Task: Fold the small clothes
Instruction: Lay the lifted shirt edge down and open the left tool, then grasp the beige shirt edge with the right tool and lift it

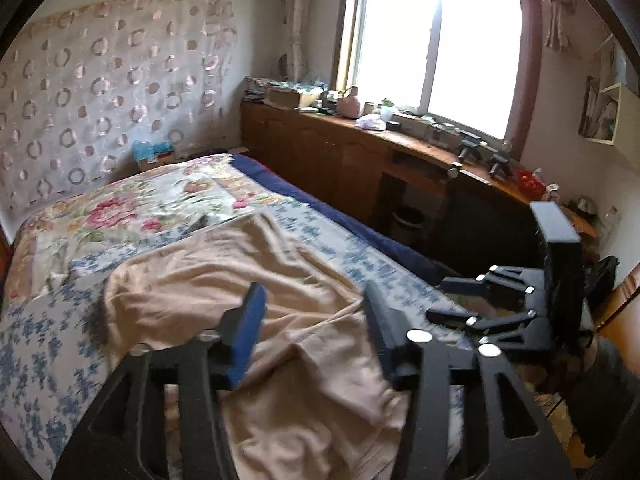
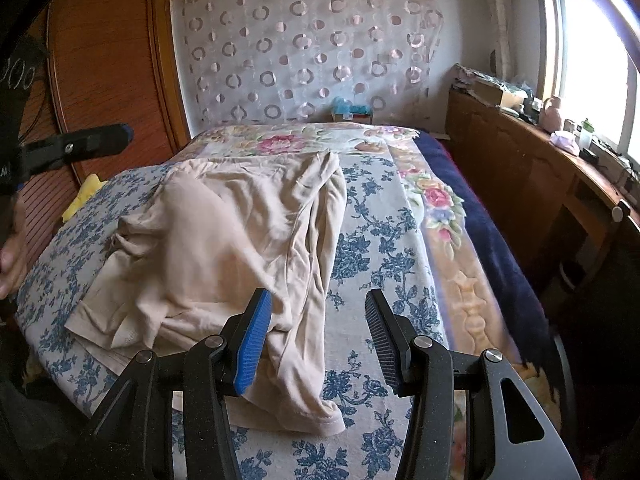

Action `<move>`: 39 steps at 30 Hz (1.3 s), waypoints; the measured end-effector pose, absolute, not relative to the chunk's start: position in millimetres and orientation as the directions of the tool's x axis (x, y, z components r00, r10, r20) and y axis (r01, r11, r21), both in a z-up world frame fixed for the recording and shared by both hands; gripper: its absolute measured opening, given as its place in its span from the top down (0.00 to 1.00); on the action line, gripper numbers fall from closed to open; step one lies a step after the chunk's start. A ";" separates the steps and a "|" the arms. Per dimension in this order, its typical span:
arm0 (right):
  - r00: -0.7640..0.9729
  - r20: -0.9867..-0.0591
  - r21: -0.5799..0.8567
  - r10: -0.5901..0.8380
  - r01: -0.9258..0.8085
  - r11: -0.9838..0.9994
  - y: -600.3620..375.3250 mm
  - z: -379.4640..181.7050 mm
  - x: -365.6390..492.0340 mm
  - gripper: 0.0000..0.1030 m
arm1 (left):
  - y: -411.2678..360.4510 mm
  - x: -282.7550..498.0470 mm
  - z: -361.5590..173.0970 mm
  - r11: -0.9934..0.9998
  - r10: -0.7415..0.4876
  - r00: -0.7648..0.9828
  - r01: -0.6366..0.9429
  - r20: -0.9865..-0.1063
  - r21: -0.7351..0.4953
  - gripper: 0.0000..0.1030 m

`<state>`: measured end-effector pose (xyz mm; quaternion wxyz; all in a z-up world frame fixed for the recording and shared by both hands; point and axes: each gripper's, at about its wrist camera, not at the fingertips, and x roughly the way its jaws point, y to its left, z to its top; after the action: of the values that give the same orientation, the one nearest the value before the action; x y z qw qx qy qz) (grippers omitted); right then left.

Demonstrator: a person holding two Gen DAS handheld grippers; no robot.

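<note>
I see the beige garment (image 2: 224,240) crumpled on the bed (image 2: 380,240), long axis running near to far. My left gripper (image 1: 316,320) hangs over its near part, jaws apart, empty. My right gripper (image 2: 320,320) stands apart at its right edge, gripping nothing.

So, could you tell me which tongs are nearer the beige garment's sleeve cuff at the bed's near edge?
Right. The right tongs hover open just above the sleeve cuff; the left tongs hang open over the beige garment, away from that cuff.

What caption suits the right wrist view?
Open right gripper above a rumpled beige garment on the blue-floral bed cover.
</note>
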<state>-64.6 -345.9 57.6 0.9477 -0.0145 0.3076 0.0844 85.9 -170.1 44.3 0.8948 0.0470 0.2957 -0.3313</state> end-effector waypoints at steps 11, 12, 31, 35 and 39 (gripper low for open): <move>0.782 -0.591 0.009 0.197 -0.238 0.971 -323.1 63.0 -31.6 0.51 | -78.4 84.0 19.9 0.887 -0.438 0.710 0.441 -0.551 -0.136 0.26; 0.780 -0.592 0.006 0.203 -0.247 0.969 -319.9 62.7 -29.5 0.51 | -70.1 83.9 17.3 0.898 -0.418 0.721 0.421 -0.553 -0.130 0.26; 0.655 -0.647 -0.034 0.391 -0.537 0.843 -213.0 60.5 63.4 0.51 | 22.8 86.0 -5.0 0.971 -0.236 0.785 0.206 -0.573 -0.118 0.26; 0.594 -0.678 -0.025 0.433 -0.606 0.795 -186.0 52.0 79.2 0.51 | 26.7 83.6 -5.3 0.974 -0.225 0.789 0.200 -0.572 -0.106 0.26; 0.547 -0.703 -0.022 0.454 -0.655 0.756 -164.6 44.8 90.7 0.51 | 30.2 80.6 -2.1 0.975 -0.219 0.795 0.196 -0.566 -0.102 0.26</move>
<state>90.7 -164.6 44.8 0.8681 -0.1422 0.3525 0.3194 80.6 30.2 -2.1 0.9471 -0.0190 0.3009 -0.1097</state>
